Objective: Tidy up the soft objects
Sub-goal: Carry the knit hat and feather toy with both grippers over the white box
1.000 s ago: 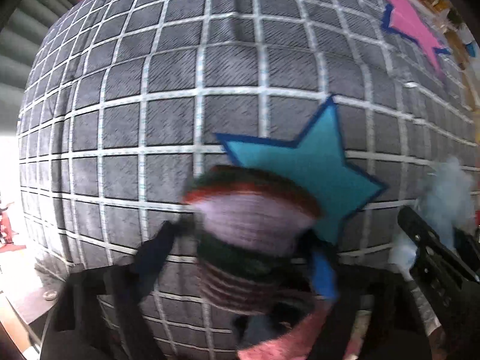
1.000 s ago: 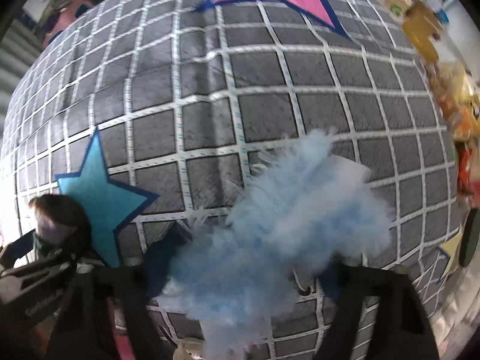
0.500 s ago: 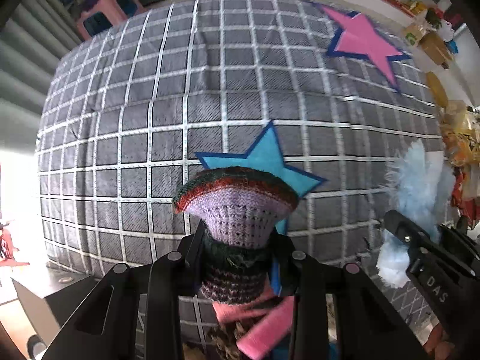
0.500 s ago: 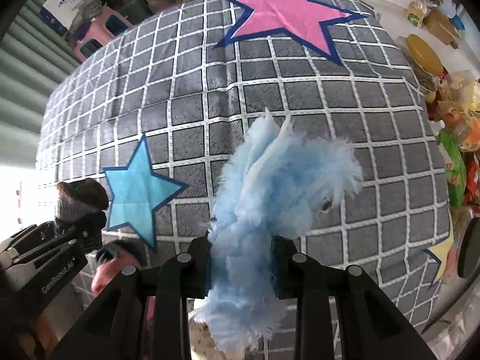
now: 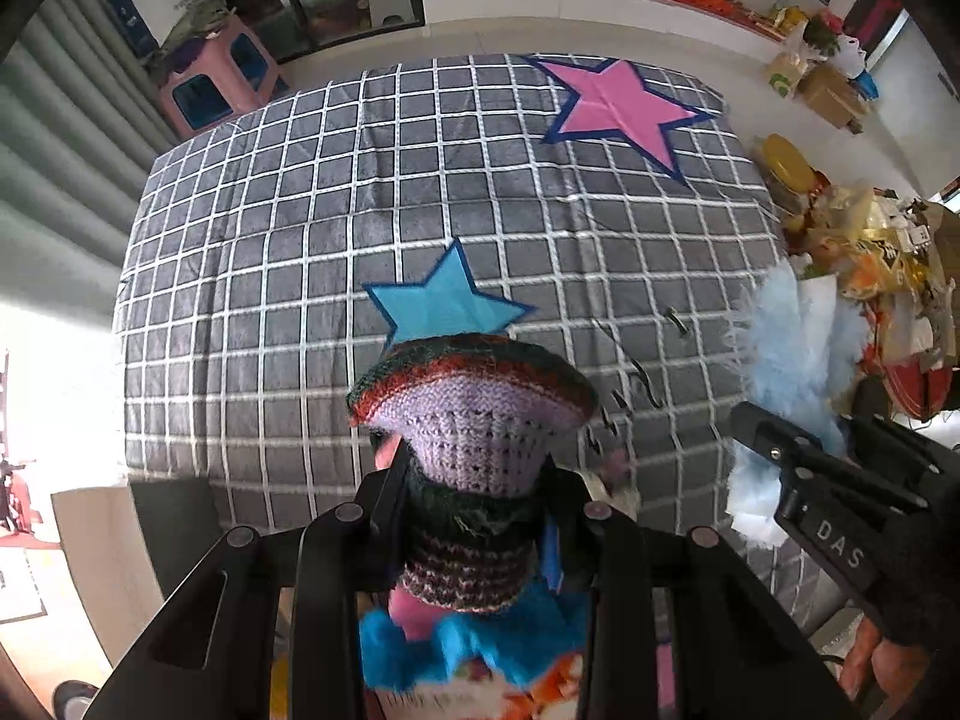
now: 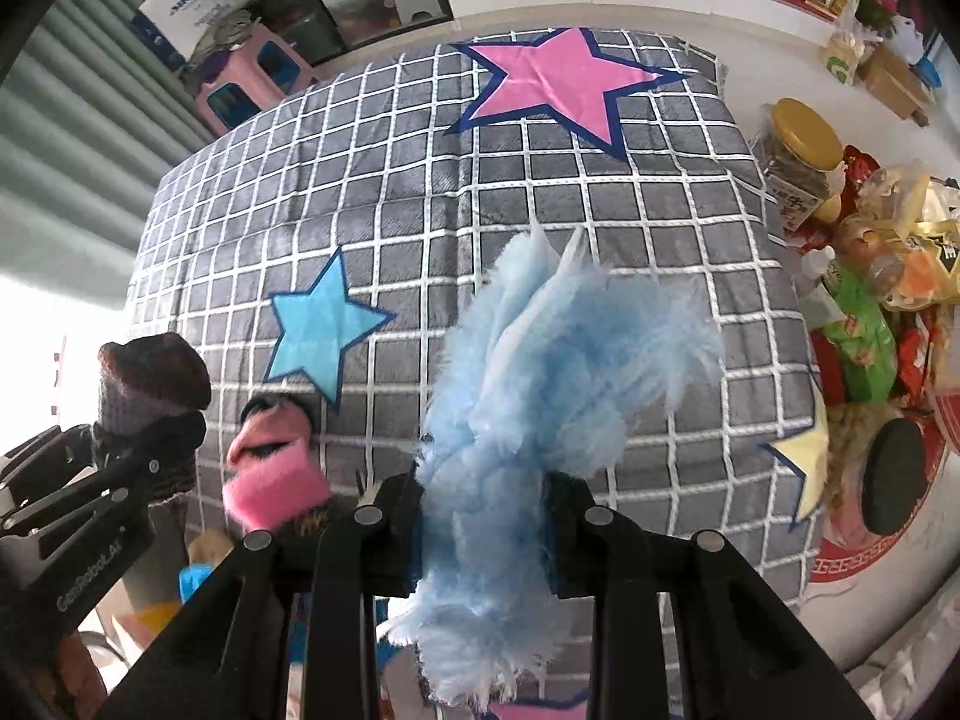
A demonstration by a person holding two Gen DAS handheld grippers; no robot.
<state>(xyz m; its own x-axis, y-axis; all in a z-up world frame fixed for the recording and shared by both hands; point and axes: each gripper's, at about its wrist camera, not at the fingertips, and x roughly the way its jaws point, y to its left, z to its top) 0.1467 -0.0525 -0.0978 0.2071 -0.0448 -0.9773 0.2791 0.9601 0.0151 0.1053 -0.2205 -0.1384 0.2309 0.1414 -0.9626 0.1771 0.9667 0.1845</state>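
A grey checked blanket (image 5: 288, 276) covers the table, with a pink star patch (image 5: 621, 105) toward its far right corner and a blue star patch (image 5: 438, 303) nearer the middle. Held above the near edge, the right tongs (image 6: 486, 531) are clamped on a fluffy light-blue piece (image 6: 540, 396) — its fur spills out above and below the fingers. To the left of it, the left tongs (image 5: 474, 531) are clamped on a knitted hat (image 5: 474, 414) with a lilac body and a red-and-green rim, also above the near edge. A pink plush item (image 6: 273, 471) shows between the two tongs, blurred.
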